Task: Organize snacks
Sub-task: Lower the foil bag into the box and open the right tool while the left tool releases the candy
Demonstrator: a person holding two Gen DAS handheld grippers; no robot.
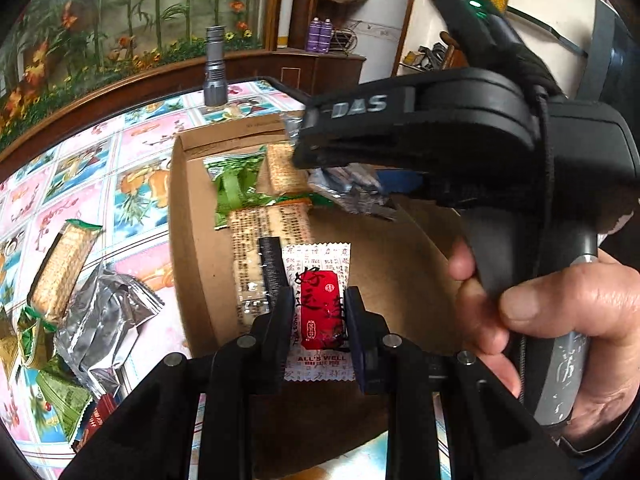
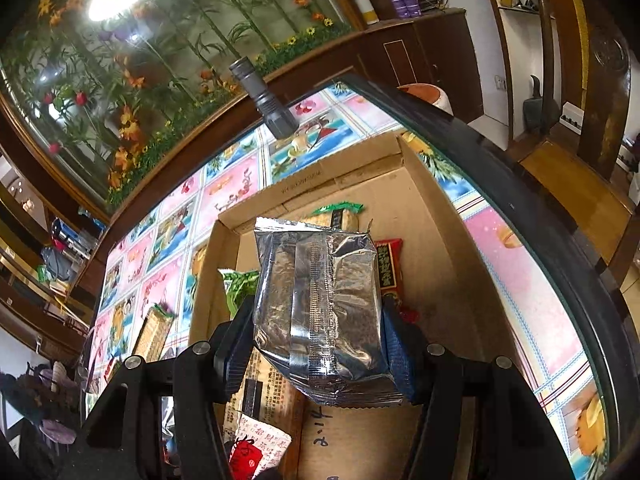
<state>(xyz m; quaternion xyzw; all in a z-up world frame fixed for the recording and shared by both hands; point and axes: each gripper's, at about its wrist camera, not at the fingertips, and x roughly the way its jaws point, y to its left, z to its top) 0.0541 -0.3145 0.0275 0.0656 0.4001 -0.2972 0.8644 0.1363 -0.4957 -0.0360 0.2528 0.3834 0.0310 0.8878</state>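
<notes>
- Plainly both packets look light and crinkly: the left gripper [image 1: 318, 322] pinches a white-and-red sachet [image 1: 318, 312] by its sides, near, over the box [image 1: 188, 248].
- Right gripper [image 2: 318, 344] clamps a slippery foil pack [image 2: 316, 312] mid-body, above the box's far part.
- Green packs [image 1: 236, 188] and crackers [image 1: 272, 236] crowd the floor; the right tool hangs close over the far drop spot.
- More snacks [image 1: 100, 320] lie left on the table [image 1: 80, 176].

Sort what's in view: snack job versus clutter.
Job:
- left tongs holding red-and-white sachet
- right tongs holding silver packet
- cardboard box
- loose snack packets on table

Clutter:
- flashlight
- purple cans
</notes>
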